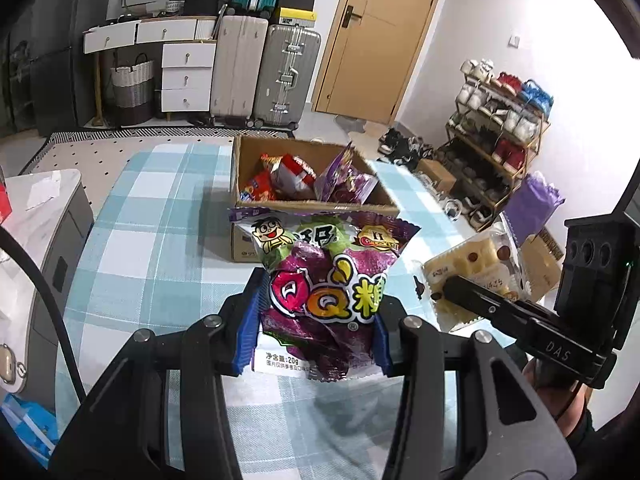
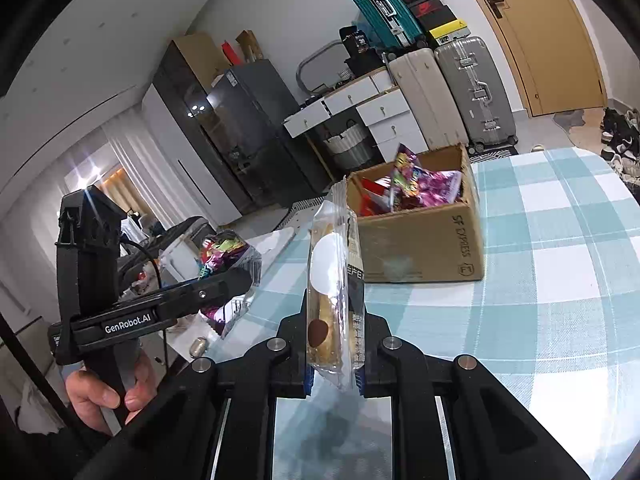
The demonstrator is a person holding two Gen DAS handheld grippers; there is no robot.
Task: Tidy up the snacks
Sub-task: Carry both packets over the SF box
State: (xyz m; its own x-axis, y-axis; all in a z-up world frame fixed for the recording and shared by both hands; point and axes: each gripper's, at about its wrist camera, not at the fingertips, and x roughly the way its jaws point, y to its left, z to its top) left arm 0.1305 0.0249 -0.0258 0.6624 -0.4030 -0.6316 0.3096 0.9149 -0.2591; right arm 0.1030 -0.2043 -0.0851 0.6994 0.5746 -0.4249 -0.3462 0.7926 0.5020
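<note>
Aloft | left tool (image 1: 316,312) clamps candy bag (image 1: 324,280) | right tool (image 2: 334,344) clamps cake (image 2: 334,280)

From my left camera, the purple candy bag (image 1: 326,300) covers the near wall of the cardboard box (image 1: 248,244), so I see only a strip of it, and the packets inside overlap too much to count. The small print at the bag's bottom is partly hidden by a blue pad. The cake packet (image 1: 476,276) is half hidden behind the right gripper (image 1: 448,286), whose far finger I cannot see. My right camera shows that packet (image 2: 336,292) edge-on, its label unreadable. The hand (image 2: 104,396) there is cut off at the wrist by my own rig.
</note>
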